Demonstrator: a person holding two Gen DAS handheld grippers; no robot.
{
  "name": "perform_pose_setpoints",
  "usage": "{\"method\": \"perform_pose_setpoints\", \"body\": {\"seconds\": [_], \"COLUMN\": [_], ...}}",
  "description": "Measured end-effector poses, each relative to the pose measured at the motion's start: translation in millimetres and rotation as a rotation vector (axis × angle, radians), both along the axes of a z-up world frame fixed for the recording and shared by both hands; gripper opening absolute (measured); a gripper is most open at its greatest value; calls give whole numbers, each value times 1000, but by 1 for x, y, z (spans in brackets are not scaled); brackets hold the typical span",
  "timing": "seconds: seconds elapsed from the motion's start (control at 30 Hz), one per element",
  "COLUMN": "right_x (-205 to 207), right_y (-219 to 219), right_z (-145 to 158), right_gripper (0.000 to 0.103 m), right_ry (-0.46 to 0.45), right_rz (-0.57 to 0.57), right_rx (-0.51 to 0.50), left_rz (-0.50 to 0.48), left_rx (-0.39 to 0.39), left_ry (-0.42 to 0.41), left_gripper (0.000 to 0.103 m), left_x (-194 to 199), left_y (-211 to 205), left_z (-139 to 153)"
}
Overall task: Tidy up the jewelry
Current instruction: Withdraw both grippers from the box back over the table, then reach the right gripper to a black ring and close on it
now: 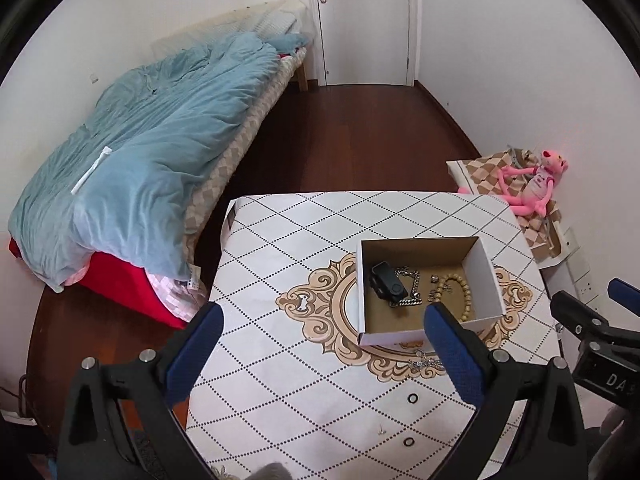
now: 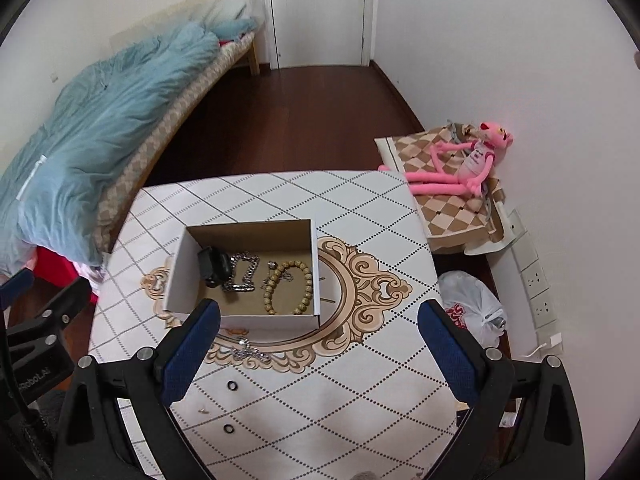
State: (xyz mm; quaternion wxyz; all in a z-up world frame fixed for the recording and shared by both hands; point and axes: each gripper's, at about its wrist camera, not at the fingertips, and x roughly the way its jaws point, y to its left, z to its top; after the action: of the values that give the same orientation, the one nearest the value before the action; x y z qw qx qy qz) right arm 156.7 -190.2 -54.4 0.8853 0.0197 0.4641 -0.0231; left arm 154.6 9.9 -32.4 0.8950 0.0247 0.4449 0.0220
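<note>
The right gripper [image 2: 320,344] is held above the table [image 2: 360,408] with its blue-padded fingers [image 2: 188,356] set wide apart and nothing between them. An open cardboard box [image 2: 248,320] is placed on the patterned tabletop; a black watch [image 2: 214,266], a silver chain [image 2: 242,270] and a beaded bracelet [image 2: 290,288] are contained in it. A second silver chain [image 2: 250,350] is laid on the table just in front of the box. Two small dark rings [image 2: 231,385] [image 2: 229,428] are seen nearer the camera. The left gripper [image 2: 40,312] is partly visible at the left edge; its state cannot be determined. A pink plush toy [image 2: 460,168] is seated on a checked cushion [image 2: 448,216] by the wall.
</note>
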Motion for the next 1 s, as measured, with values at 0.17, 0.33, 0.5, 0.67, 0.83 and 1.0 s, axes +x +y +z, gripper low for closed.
{"method": "perform_pose_setpoints", "body": {"seconds": [0.17,0.33,0.5,0.67,0.83,1.0], "right_x": [-24,-46,-73,-86,-89,-93], "right_y": [3,3,27,60,87,104], "right_z": [-1,-57,-135,-173,-184,-191], "right_gripper": [100,100,82,69,54,35], "right_ry": [4,100,212,212,184,149], "right_rz": [8,5,62,135,192,216], "right_rx": [24,81,160,167,102,4], "left_rz": [23,57,103,130,144,144], "left_rx": [-5,62,117,155,162,159], "left_ry": [17,134,249,305,325,346], "left_gripper": [102,102,102,102,102,102], "left_x": [-22,-38,-52,-61,-65,-65], "left_y": [8,17,32,48,59,61], "left_z": [-9,-67,-127,-158,-168,-174]}}
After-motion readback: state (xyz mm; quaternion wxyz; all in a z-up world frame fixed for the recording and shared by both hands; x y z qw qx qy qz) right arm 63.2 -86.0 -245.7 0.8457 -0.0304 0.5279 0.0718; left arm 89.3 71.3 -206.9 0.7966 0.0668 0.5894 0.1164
